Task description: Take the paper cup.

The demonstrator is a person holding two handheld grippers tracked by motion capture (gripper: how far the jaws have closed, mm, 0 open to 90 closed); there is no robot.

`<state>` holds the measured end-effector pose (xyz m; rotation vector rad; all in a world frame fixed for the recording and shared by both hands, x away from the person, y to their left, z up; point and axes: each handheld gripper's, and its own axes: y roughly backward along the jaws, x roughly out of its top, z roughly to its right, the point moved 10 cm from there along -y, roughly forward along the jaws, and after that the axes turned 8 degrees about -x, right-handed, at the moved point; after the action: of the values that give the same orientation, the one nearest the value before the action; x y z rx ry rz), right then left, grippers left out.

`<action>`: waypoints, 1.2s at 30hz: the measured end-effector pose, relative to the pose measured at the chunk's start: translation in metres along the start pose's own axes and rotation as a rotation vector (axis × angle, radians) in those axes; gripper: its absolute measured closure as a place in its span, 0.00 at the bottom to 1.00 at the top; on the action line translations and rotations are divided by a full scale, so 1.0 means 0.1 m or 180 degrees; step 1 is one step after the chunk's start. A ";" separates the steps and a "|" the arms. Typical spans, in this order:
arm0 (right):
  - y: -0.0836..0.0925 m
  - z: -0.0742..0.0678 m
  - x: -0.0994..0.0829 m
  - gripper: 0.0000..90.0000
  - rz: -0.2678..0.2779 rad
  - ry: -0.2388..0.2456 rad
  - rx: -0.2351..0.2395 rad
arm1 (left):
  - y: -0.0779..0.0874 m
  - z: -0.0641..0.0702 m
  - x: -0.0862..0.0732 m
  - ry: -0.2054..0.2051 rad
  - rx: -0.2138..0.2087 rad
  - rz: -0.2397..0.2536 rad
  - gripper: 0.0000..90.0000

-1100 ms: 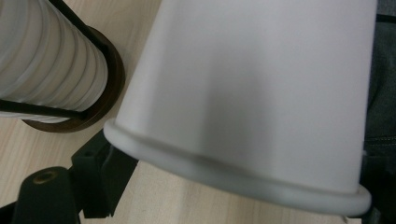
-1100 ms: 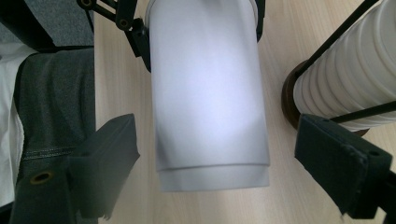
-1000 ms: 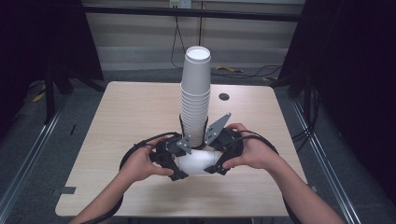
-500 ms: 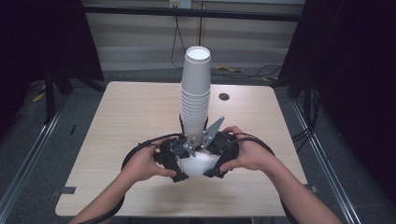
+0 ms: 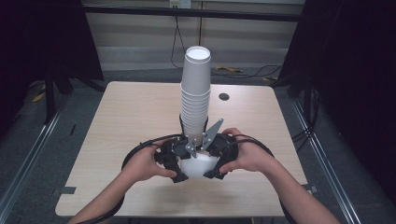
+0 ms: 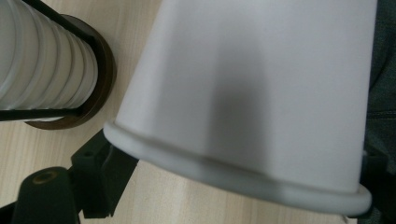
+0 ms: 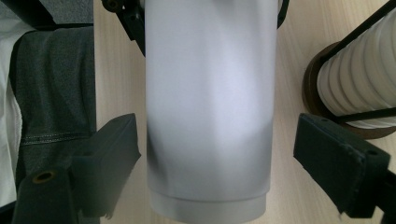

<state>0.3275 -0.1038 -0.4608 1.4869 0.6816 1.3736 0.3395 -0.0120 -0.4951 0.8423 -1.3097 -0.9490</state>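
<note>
One cup off the stack, held between both tools near the front edge

A single white paper cup lies on its side just above the surface near the front edge; the left tool is clenched on its rim, while the right tool has just been closing around the cup's base end, its pads not yet pressing. Just behind, toward the middle, the tall cup stack stands in its holder; most cups appear left to separate.
</note>
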 end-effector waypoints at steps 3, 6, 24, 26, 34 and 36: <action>0.00 0.00 0.01 0.16 0.0002 0.0009 -0.0004 | 0.00 0.00 0.01 -0.0005 0.0000 0.0004 0.17; 0.00 0.01 0.02 0.16 0.0035 0.0041 0.0000 | 0.01 0.00 0.01 -0.0051 0.0010 -0.0029 0.17; -0.05 -0.02 0.01 0.18 -0.0010 0.0066 0.0017 | 0.03 0.01 0.05 -0.0031 -0.0024 0.0044 0.16; -0.07 -0.04 0.02 0.18 0.0000 0.0080 0.0044 | 0.04 0.01 0.06 -0.0017 -0.0020 0.0078 0.16; -0.09 -0.03 0.02 0.25 0.0062 0.0106 0.0017 | 0.03 0.03 0.10 0.0152 -0.0021 0.0322 0.16; -0.08 -0.02 0.01 0.25 0.0083 0.0119 0.0006 | 0.03 0.03 0.11 0.0153 -0.0032 0.0346 0.16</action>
<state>0.3273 -0.0989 -0.4680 1.4795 0.6892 1.4239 0.3373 -0.0204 -0.4877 0.7738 -1.2951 -0.8443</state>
